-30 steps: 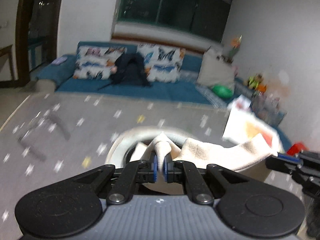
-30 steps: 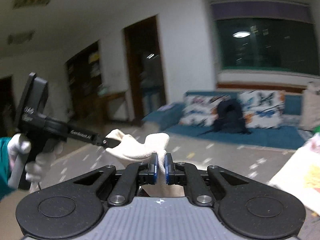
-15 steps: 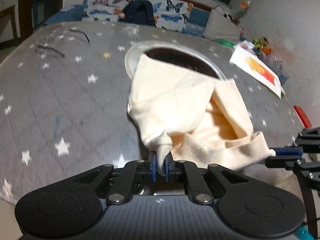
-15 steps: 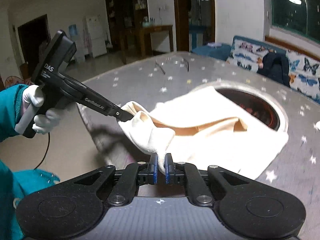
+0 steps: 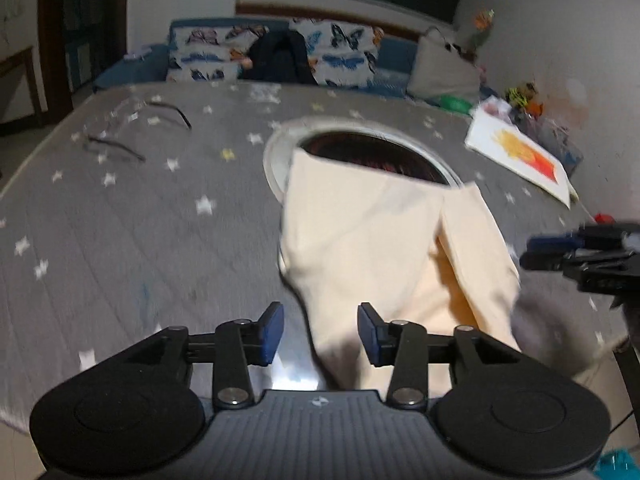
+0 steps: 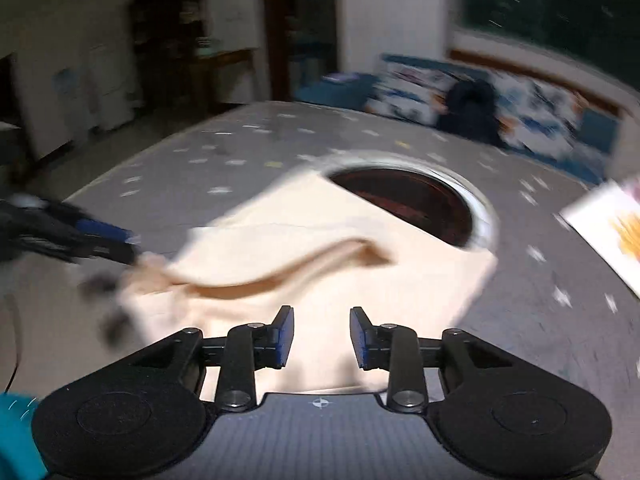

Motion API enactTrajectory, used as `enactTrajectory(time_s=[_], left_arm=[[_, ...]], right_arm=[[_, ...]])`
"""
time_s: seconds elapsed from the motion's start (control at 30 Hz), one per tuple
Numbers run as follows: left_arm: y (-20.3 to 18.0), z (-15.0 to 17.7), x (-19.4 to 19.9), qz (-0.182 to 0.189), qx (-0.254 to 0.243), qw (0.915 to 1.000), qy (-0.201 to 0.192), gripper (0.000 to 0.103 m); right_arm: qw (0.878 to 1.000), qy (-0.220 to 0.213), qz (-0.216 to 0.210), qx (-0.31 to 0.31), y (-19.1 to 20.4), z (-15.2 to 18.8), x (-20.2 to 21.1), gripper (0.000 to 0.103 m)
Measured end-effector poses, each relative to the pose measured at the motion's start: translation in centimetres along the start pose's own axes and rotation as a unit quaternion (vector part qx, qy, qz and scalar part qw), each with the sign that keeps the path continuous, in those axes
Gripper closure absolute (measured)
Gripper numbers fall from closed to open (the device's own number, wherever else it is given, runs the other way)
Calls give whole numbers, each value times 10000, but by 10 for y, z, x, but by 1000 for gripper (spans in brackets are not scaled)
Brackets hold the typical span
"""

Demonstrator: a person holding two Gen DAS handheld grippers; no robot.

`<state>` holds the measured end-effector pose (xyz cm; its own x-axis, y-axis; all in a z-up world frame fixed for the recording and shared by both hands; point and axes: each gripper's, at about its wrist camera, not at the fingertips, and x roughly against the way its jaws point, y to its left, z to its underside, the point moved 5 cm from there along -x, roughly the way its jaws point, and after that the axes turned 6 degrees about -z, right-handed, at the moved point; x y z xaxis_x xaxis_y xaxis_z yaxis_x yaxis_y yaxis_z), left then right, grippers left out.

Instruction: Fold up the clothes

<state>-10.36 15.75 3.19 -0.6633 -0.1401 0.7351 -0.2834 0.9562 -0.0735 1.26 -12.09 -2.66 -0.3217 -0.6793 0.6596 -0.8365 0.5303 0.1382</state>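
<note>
Grey fabric scattered with small white and yellow stars covers the big round table (image 5: 132,220) in front of us, and it fills most of both wrist views. Behind it runs a blue sofa (image 5: 132,68) carrying white cushions printed with butterflies (image 5: 340,56) and a dark bag (image 5: 280,60) slumped between them. Set into the table top is a round dark recess with a pale metal rim (image 5: 276,152).

Our cream-coloured soft garment (image 5: 380,240) lies on the table at the near edge, its far end overlapping the rim of the recess and its near end reaching back toward us. In the right wrist view the same garment (image 6: 320,248) shows a folded upper layer with a darker tan opening along it; the picture is blurred, so we cannot tell the seams.

Our left gripper (image 5: 320,330) has its blue-padded jaws opening, standing moderately apart, with the cloth's near end lying between them but neither pad pressing it. Our right gripper (image 6: 321,336) is likewise opening, its pads apart above the cloth and gripping nothing.

At the table's right side lies a white sheet with a yellow and orange picture (image 5: 520,160). On the far left of the table rests a pair of thin dark-framed glasses (image 5: 136,132).
</note>
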Motion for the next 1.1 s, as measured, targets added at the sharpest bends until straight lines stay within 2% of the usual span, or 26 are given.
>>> enactTrajectory(time_s=[0.1, 0.2, 0.5, 0.73, 0.8, 0.83, 0.9, 0.93, 0.97, 1.03, 1.1], left_arm=[[7, -18, -16, -160, 74, 9998, -108, 56], [10, -35, -44, -308, 125, 9994, -40, 56], [-12, -84, -130, -420, -181, 9989, 88, 56], [-22, -100, -172, -566, -375, 9976, 169, 57], [-23, -104, -180, -514, -412, 9977, 170, 61], [-24, -105, -183, -473, -422, 9978, 173, 67], [-25, -106, -189, -393, -430, 9981, 197, 73], [-26, -107, -191, -378, -456, 9981, 177, 80], [-27, -108, -193, -368, -496, 9980, 140, 91], [-26, -110, -195, -305, -505, 9982, 113, 94], [-26, -112, -197, -257, -505, 9984, 90, 96]], right_arm=[[9981, 5, 450, -414, -32, 0, -18, 70], [9948, -8, 775, -663, -60, 6, -29, 67], [9886, -166, 990, -1119, -98, -5, -50, 65], [9862, -133, 1067, -1262, -119, -18, -76, 65], [9865, -86, 1074, -1234, -122, -20, -83, 65], [9868, -58, 1065, -1217, -122, -20, -86, 66], [9874, 2, 1041, -1188, -124, -21, -93, 67], [9878, 36, 1022, -1175, -124, -22, -96, 69], [9882, 30, 1039, -1123, -124, -23, -98, 72], [9892, 40, 1062, -1011, -123, -26, -103, 88], [9898, 62, 1051, -964, -124, -30, -107, 94]])
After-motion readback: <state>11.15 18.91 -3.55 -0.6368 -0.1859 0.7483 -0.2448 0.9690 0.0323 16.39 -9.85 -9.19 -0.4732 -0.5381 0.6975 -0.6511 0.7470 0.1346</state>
